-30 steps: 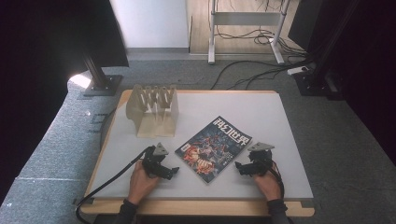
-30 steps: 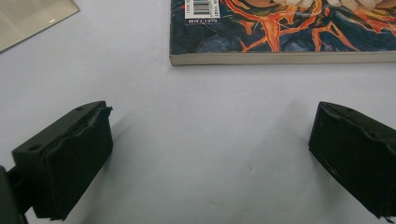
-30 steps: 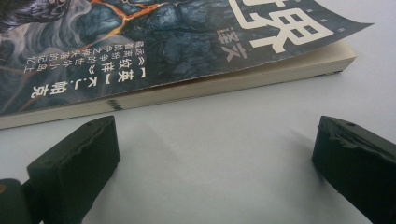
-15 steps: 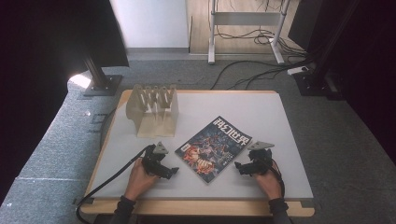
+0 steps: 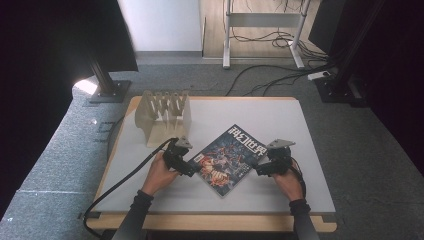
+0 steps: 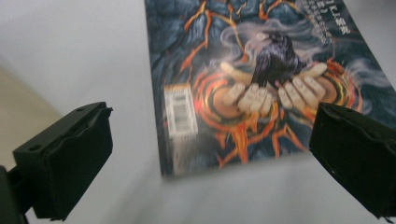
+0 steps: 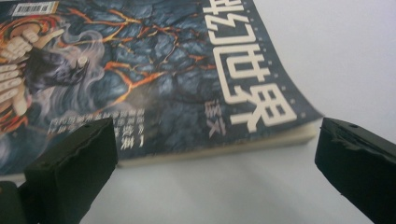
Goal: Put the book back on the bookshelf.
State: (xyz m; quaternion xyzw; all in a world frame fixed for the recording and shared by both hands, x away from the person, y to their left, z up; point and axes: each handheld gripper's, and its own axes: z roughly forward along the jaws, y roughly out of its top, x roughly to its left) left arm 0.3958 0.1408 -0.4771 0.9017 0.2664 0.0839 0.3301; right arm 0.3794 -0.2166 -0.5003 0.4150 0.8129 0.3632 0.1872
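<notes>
**Two open grippers flanking a book on the counter**

The book lies flat on the grey counter, cover up, turned at an angle, between the two grippers. The left gripper is held at the book's left edge; in the left gripper view its fingers stand wide apart and grip nothing. One finger is over bare counter beside the book, the other over the cover's lower corner, and the near edge of the book, with its barcode, lies in the gap between them. The right gripper is held at the book's right edge; in the right gripper view its fingers are likewise spread wide and empty. The page block and the corner bearing the white title characters lie just ahead of the gap between these fingers; whether either finger touches the book cannot be told. A wooden slotted rack stands on the counter beyond the left gripper, well apart from the book.
</notes>
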